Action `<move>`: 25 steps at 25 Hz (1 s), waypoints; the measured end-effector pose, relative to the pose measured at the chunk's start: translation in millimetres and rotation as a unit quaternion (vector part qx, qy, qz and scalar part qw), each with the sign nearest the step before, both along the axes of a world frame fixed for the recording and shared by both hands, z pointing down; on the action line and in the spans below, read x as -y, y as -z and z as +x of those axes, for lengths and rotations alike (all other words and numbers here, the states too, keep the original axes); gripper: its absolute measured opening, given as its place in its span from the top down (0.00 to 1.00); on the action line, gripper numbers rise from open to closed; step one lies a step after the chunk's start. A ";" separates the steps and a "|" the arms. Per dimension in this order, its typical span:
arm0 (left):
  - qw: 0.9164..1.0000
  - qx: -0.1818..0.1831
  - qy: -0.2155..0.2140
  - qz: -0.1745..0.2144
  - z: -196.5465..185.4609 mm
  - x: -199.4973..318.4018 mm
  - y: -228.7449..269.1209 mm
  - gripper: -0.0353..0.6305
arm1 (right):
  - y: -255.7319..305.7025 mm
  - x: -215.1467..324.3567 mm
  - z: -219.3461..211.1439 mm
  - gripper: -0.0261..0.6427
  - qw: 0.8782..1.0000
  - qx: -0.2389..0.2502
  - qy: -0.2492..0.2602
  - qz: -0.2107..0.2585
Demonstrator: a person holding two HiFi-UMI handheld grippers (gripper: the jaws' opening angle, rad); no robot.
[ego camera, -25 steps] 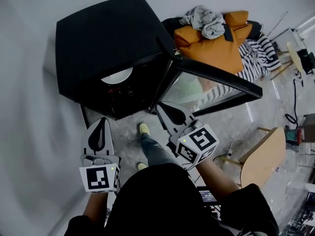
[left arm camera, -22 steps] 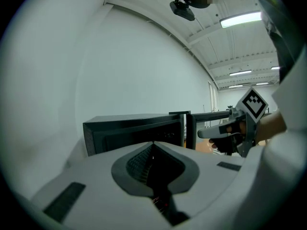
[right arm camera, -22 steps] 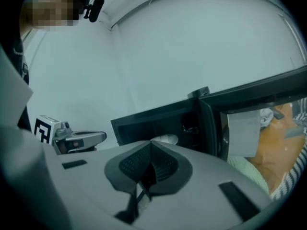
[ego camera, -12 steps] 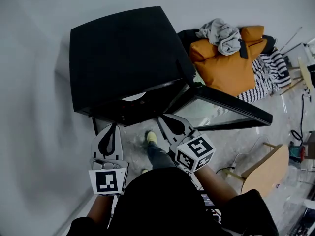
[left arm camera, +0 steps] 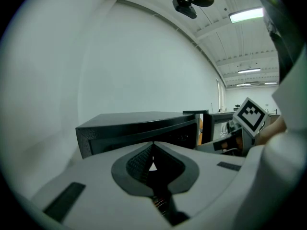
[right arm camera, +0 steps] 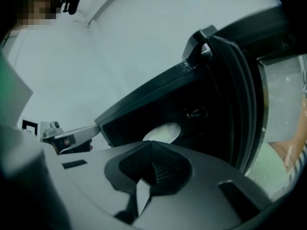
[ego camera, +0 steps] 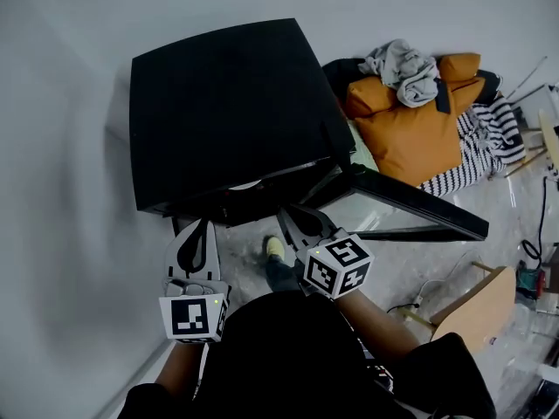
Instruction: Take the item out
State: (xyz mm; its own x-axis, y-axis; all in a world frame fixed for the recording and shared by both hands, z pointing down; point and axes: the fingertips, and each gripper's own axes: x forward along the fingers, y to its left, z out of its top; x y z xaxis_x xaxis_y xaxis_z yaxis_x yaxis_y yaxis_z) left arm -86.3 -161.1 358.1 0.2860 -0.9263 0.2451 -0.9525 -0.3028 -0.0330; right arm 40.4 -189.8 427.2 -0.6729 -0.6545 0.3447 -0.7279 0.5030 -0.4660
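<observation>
A black cabinet (ego camera: 227, 112) stands on the floor with its glass door (ego camera: 410, 208) swung open to the right. Inside lies a white plate (right arm camera: 163, 132); in the head view only a sliver of the plate (ego camera: 247, 184) shows under the top edge. My left gripper (ego camera: 203, 223) is shut and empty, just before the cabinet's front left. My right gripper (ego camera: 284, 209) is shut too, with nothing held, its tip at the opening and pointing at the plate. In the left gripper view the left gripper (left arm camera: 153, 145) faces the cabinet (left arm camera: 139, 126) from outside.
An orange bag (ego camera: 410, 129) with grey cloth (ego camera: 402, 64) on it and striped fabric (ego camera: 480, 147) lie behind the open door. A wooden chair (ego camera: 472, 308) stands at the right. A white wall (ego camera: 61, 147) runs along the left. My yellow shoe (ego camera: 275, 249) is under the grippers.
The head view has swung more over the cabinet's top, so the inside and the plate are mostly hidden now. Both grippers have come closer to the opening and stay shut.
</observation>
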 end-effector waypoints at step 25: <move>0.998 0.020 0.026 -0.045 -4.9 29.8 -32.4 0.94 | -55.0 39.8 -25.1 0.79 0.988 0.079 -0.032 -0.131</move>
